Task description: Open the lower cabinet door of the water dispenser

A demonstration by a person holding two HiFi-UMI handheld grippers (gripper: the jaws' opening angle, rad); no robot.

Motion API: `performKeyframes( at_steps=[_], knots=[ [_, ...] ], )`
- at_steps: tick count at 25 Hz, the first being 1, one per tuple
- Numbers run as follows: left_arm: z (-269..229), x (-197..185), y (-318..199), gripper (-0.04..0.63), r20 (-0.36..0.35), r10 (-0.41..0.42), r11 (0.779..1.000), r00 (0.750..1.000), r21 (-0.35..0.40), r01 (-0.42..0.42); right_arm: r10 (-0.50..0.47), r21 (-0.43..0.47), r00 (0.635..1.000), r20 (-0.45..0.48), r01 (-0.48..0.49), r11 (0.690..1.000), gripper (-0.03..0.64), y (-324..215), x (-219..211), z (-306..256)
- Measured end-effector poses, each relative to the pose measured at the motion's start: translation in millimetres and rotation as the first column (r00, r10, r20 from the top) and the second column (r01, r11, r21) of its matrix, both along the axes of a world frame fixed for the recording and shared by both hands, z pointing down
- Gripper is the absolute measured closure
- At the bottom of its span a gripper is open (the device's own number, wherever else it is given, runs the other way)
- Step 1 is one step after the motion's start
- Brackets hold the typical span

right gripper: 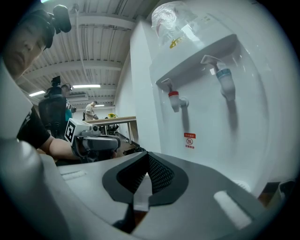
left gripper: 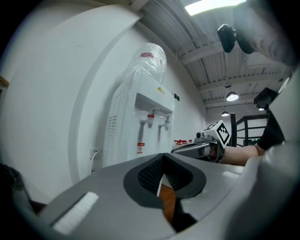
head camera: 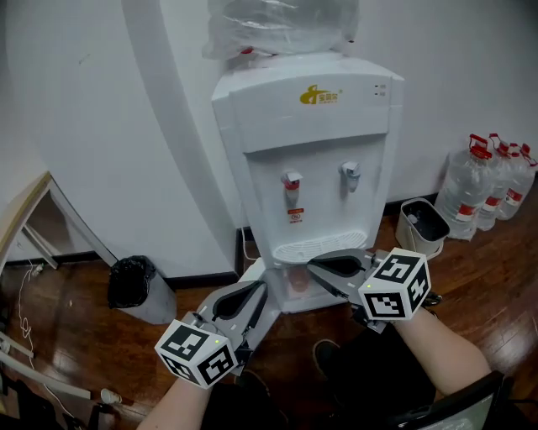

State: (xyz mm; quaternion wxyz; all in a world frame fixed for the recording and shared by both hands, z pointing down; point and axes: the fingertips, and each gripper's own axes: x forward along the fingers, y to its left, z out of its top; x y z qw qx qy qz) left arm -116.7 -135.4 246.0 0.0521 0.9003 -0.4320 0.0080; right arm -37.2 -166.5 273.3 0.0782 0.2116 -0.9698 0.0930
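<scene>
**Two grippers are hovering at the dispenser's lower door**

The person is facing the tall white plastic water dispenser [head camera: 311, 159], which is standing against the white wall with a clear plastic-wrapped bottle [head camera: 282, 25] sitting on top. Its lower cabinet door [head camera: 294, 294] is sitting below the slotted white drip tray [head camera: 315, 249]. Only a narrow strip of the door is showing between the two tools in the head view. Any handle or finger recess is being covered, so I cannot tell where it lies.

The left gripper [head camera: 256, 291] is pointing at the cabinet's left side with its jaws standing apart and nothing between them. In its own view, the brown wooden floor [left gripper: 168, 206] is showing through the gap. The right gripper [head camera: 315, 269] is hovering just in front of the drip tray with its jaws pressed together on nothing.

The door is likely a thin, light, stiff plastic panel swinging on a side hinge and held by a weak catch. Its smooth face is probably offering the pads little purchase, so the free vertical edge or a recess is looking like the place to pinch. A gentle, steady pull seems wise. The dispenser itself is looking light and could slide on the floor if tugged hard.
</scene>
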Motion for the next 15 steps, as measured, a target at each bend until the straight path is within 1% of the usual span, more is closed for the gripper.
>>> performKeyframes(
  at_steps=[2, 5, 8, 10, 15],
  knots=[
    [1, 10, 8, 0.457, 0.002, 0.022, 1.0, 1.0, -0.007, -0.022, -0.01, -0.012, 1.0, 0.003, 0.01, 1.0, 0.615, 3, 1, 3],
    [3, 26, 14, 0.457, 0.026, 0.066, 0.998, 0.997, -0.006, -0.066, -0.001, -0.017, 1.0, 0.004, 0.001, 1.0, 0.615, 8, 7, 5],
    [2, 33, 16, 0.457, 0.011, 0.099, 0.995, 0.995, -0.01, -0.099, 0.007, -0.013, 1.0, -0.006, -0.007, 1.0, 0.615, 8, 9, 7],
    [2, 35, 18, 0.457, 0.007, 0.104, 0.994, 0.995, -0.009, -0.104, 0.007, -0.014, 1.0, -0.008, -0.007, 1.0, 0.615, 8, 10, 8],
    [4, 39, 20, 0.457, 0.023, 0.114, 0.993, 0.993, -0.005, -0.114, 0.007, -0.018, 1.0, -0.002, -0.007, 1.0, 0.615, 8, 13, 8]
  ],
)
